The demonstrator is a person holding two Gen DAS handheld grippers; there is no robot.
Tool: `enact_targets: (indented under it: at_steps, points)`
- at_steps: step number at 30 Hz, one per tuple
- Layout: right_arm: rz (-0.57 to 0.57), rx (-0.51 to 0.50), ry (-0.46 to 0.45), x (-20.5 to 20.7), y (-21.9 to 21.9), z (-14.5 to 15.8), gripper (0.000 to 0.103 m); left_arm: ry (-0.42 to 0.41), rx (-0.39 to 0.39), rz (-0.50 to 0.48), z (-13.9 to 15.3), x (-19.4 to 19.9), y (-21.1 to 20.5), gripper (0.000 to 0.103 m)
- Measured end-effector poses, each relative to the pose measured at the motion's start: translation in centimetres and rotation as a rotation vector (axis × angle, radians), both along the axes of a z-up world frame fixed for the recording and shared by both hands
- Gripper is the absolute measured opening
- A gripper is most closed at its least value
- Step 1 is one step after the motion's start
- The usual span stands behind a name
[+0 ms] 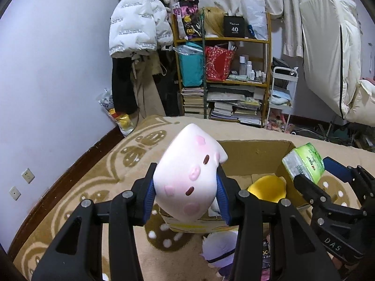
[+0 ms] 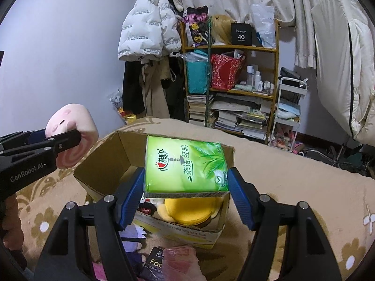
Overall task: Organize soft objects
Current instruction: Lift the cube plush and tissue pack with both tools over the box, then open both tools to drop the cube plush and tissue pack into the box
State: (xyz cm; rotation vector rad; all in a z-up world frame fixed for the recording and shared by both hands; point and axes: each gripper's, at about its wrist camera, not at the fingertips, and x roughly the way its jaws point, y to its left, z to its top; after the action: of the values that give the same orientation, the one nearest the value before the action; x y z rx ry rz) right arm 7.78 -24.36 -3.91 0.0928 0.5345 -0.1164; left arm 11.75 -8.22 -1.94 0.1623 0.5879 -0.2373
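My left gripper (image 1: 186, 187) is shut on a pink-and-white plush (image 1: 189, 175) and holds it above the left edge of an open cardboard box (image 1: 255, 154). The plush also shows in the right wrist view (image 2: 72, 138). My right gripper (image 2: 185, 187) is shut on a green tissue pack (image 2: 185, 166) and holds it over the box (image 2: 103, 164). The pack also shows in the left wrist view (image 1: 303, 161). A yellow plush (image 2: 189, 210) lies inside the box.
The box stands on a beige patterned blanket (image 2: 293, 182). A purple-white plush (image 1: 219, 248), a black packet (image 2: 154, 264) and a pink packet (image 2: 180, 262) lie in front of it. A cluttered shelf (image 1: 222, 70) and hanging coats (image 1: 138, 28) stand beyond.
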Motion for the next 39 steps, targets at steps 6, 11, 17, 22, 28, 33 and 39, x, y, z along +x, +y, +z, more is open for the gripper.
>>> enact_targets:
  at_steps: [6, 11, 17, 22, 28, 33, 39]
  points:
    - [0.014, 0.027, 0.022, 0.3, -0.5, -1.0, 0.074, 0.065, -0.040, -0.018, -1.3, 1.3, -0.1, 0.045]
    - [0.026, 0.039, 0.038, 0.5, -0.5, -1.6, 0.074, 0.102, -0.056, -0.030, -2.2, 1.7, -0.2, 0.046]
    - [0.041, 0.046, 0.057, 0.6, -0.6, -2.1, 0.075, 0.123, -0.033, -0.031, -3.0, 2.0, -0.6, 0.054]
    - [0.044, 0.044, 0.064, 0.5, -0.6, -2.3, 0.075, 0.128, -0.028, -0.033, -3.1, 2.0, -0.6, 0.061]
    - [0.061, 0.057, 0.077, 0.6, -0.3, -3.0, 0.076, 0.121, -0.021, -0.011, -3.2, 2.3, -0.2, 0.080]
    - [0.074, 0.062, 0.082, 0.5, -0.3, -3.3, 0.076, 0.123, 0.001, 0.008, -3.2, 2.3, 0.1, 0.088]
    - [0.076, 0.064, 0.058, -0.5, -0.2, -2.2, 0.087, 0.151, 0.023, 0.028, -3.0, 1.7, 0.7, 0.092]
